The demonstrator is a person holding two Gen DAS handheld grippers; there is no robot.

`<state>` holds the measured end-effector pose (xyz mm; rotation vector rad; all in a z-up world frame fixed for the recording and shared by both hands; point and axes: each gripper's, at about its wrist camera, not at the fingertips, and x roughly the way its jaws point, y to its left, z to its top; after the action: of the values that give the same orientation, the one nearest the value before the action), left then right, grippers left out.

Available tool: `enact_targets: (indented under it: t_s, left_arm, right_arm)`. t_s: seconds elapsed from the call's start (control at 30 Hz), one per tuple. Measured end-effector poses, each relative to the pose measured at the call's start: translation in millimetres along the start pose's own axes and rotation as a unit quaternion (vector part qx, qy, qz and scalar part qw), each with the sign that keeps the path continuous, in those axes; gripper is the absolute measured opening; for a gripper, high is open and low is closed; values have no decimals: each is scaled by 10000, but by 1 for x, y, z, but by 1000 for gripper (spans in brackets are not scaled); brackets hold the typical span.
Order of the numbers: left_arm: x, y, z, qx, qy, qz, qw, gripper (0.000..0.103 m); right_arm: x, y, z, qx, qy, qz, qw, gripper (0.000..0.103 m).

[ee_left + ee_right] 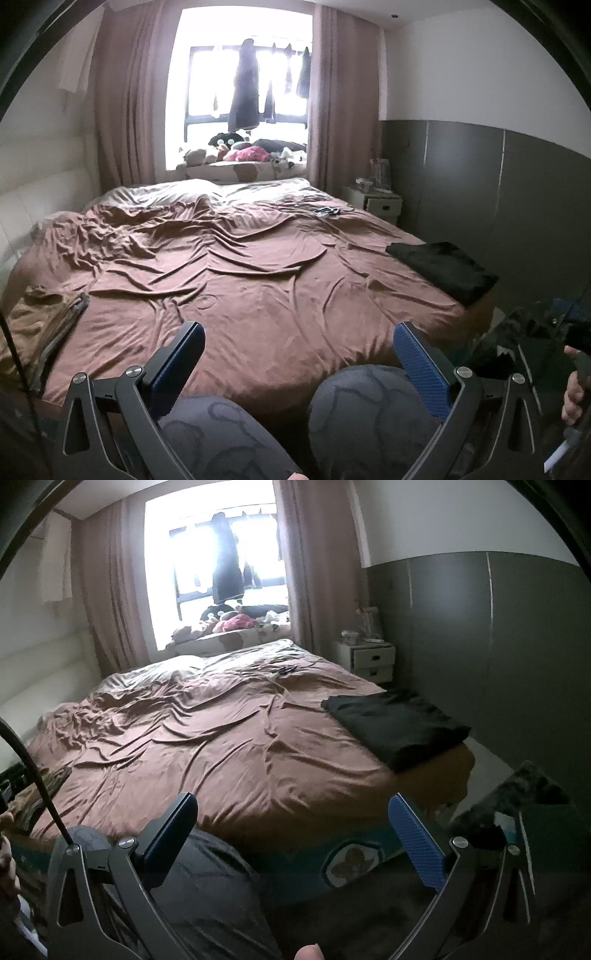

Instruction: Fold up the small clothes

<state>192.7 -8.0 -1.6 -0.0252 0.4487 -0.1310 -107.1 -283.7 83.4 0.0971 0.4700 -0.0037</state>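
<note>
Bed: fills both views; brown sheet heavily wrinkled, nothing laid out in its middle. Risk, as judged: a garment spread over these ridges would take creases and fold crooked; a finger could also pinch the sheet together with the cloth.

Black garment: flat, roughly rectangular, already folded by the look of it, at the bed's right edge near the foot-end corner. Long axis runs from that near corner toward the nightstand, its far end pointing that way. Risk: its near corner lies at the mattress edge, so a careless tug could slide it off.

Tan clothes: crumpled heap at the bed's left edge, no clear axis or heading; probably the next to fold. Risk: several layers appear bunched, so one grasp may lift more than one piece.

Person's knees: in patterned trousers, just below the fingers, against the foot of the bed.

Left gripper: fingers spread wide, nothing between them, held above the knees, well apart from any clothing.

Right gripper: likewise spread and empty, over the bed's foot edge.
</note>
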Motion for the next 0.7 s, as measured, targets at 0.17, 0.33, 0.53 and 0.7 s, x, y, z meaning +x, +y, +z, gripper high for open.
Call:
enact_targets:
  t_s: [0.17,0.33,0.53,0.7]
  left_arm:
    - [-8,-10,-10,35,-26,-2,10000,103]
    - [-8,-15,-16,25,-50,34,10000,103]
    - [-8,-17,-18,54,-55,28,10000,103]
    - [-8,-16,-23,-6,-34,33,10000,103]
  right_arm:
    - [-1,2,-10,-112,103,27,9999,103]
    - [-4,5,-11,-226,90,97,9997,103]
    - [-11,7,-14,-258,75,127,9996,103]
    - [-11,7,-15,-223,86,131,9996,103]
